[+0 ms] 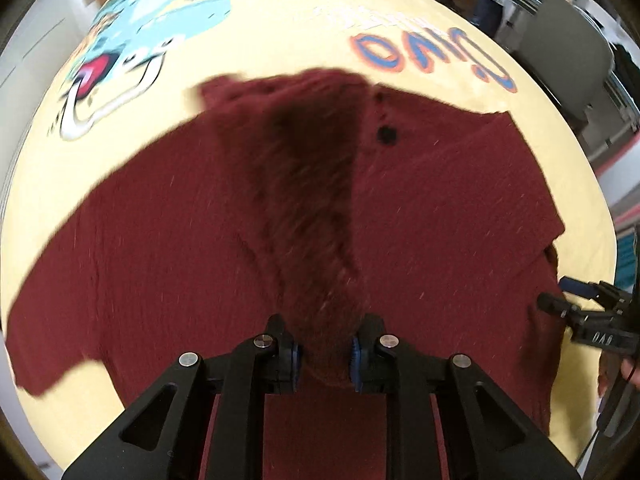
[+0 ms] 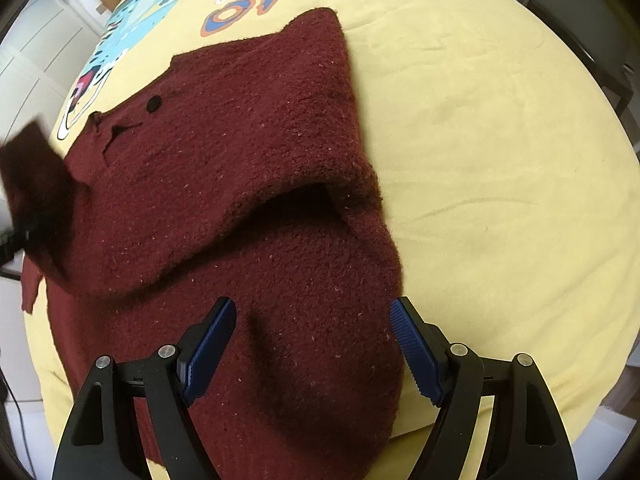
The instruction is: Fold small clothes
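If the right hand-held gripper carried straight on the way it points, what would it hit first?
Most likely the maroon sweater: the open right hand-held gripper points down with knit fabric directly between and beyond its fingertips. How far above the cloth it sits is unclear.

One maroon sweater [image 2: 248, 184], one yellow cloth [image 2: 500, 160], two claws [image 1: 326, 354] [image 2: 312, 344].

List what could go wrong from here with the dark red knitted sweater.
1. The left gripper pinches only a narrow bunch of the dark red knitted sweater; it could slip out.
2. The right gripper stands open, pinning nothing, so the whole sweater may drag across the yellow printed cloth.
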`<state>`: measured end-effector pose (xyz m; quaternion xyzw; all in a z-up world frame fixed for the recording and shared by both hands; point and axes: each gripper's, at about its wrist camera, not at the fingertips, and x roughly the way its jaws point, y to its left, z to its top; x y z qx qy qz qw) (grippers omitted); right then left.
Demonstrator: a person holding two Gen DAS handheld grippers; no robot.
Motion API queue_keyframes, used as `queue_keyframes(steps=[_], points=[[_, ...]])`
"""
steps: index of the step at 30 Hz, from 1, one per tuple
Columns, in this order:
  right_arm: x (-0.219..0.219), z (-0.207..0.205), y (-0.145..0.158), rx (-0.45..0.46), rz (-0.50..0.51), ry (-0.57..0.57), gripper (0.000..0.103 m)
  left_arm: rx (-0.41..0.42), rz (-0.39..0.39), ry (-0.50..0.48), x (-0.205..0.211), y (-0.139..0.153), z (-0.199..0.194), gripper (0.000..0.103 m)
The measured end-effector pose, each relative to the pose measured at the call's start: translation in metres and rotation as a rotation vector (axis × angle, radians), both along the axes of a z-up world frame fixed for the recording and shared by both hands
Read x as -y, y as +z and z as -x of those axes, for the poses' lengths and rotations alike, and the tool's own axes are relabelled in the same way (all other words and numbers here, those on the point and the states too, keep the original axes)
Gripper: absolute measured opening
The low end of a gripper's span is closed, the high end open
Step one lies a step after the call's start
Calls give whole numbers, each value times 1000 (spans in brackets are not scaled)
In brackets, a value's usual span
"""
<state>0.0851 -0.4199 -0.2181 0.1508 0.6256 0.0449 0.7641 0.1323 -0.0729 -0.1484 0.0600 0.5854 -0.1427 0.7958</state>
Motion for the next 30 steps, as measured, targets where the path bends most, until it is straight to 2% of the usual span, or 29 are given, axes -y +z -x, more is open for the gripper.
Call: queue_keyframes(steps=[2,6,11,12,13,18,21,25,30], points=[[-1,0,0,0,4,3,81,-35,12,38,-10,-2,-7,20],[-9,1,1,2,1,1,81,-125,43,122,-20,-21,5,29],[-14,1,1,1,2,7,81,-151,14,196,-29,-20,13,61],[-13,1,1,1,2,5,81,-168,-2,206,-34,-22,11,72],[-14,1,0,0,1,3,81,-182,-16,216,-39,-25,10,79],[-15,1,-4,-3,16,7,81,-219,-1,279,-69,-24,5,97],[-16,1,-7,-9,15,-1,81,-168,52,296,-87,-3,2,102],[-16,0,-9,-14,15,-13,81,-127,77,340,-108,12,-8,102],[-15,2,-5,-14,21,-12,81,-193,109,370,-117,-15,-24,102]])
